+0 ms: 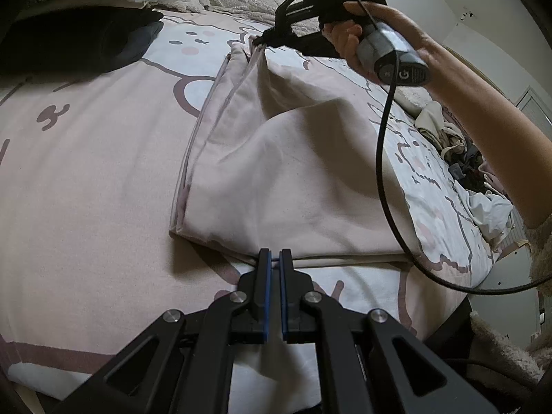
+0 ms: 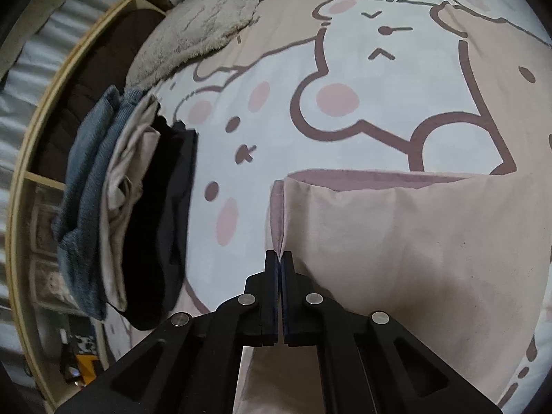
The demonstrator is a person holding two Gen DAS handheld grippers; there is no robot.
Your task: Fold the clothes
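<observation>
Bed (image 1: 86,179) with cartoon print across both frames; pale pink garment (image 1: 276,172) mid-frame, long axis from lower edge toward upper centre. Right gripper (image 1: 264,38) clamped on far corner, upper centre; left gripper (image 1: 275,258) pinched shut on near hem. Fold layers beneath hidden; folded stack (image 2: 131,214) blurred.
</observation>
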